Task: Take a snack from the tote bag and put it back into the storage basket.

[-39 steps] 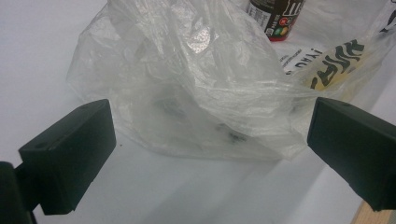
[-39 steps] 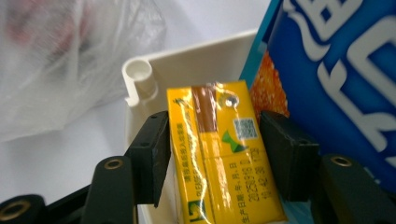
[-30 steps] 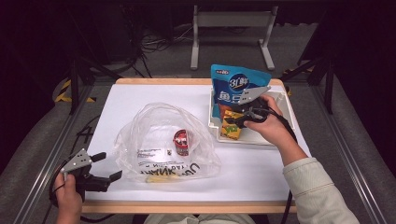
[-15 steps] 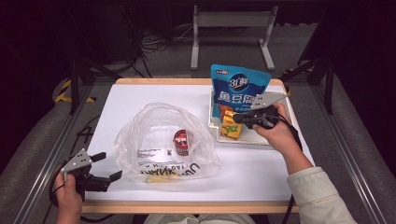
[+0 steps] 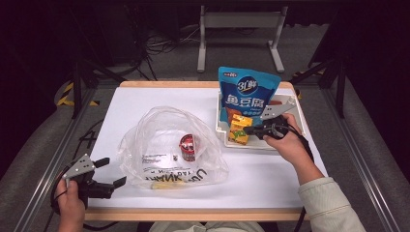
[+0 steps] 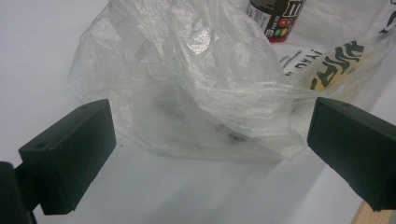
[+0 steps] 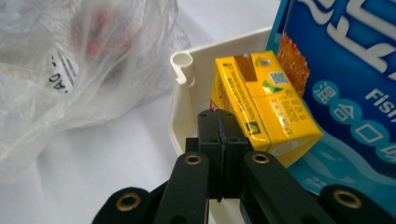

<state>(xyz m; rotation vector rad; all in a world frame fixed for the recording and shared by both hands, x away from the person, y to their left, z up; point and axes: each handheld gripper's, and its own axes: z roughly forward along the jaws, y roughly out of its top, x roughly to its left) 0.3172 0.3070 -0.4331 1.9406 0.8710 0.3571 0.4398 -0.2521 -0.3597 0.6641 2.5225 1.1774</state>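
Drawn back a little toward the person over the last second, with the fingers of the right gripper [image 7: 218, 126] now pressed flat together on nothing. Just ahead of those fingers and a shade to their right: the yellow carton [image 7: 261, 112], standing in the white tray [image 7: 180, 93] against the blue pouch [image 5: 246, 94]. Reads as a grasp missed or let go, with the carton unlifted and no nearer the plastic bag [image 5: 164, 145], off to the fingers' left with a red can [image 5: 187, 146] inside. Right hand [image 5: 285, 140] held low by the tray's near rim, wrist roughly level, pointing across the table [image 5: 270, 169]. No movement from the left gripper [image 5: 112, 171] at the near table corner: fingers spread wide and empty, bag's closest fold just ahead of them.
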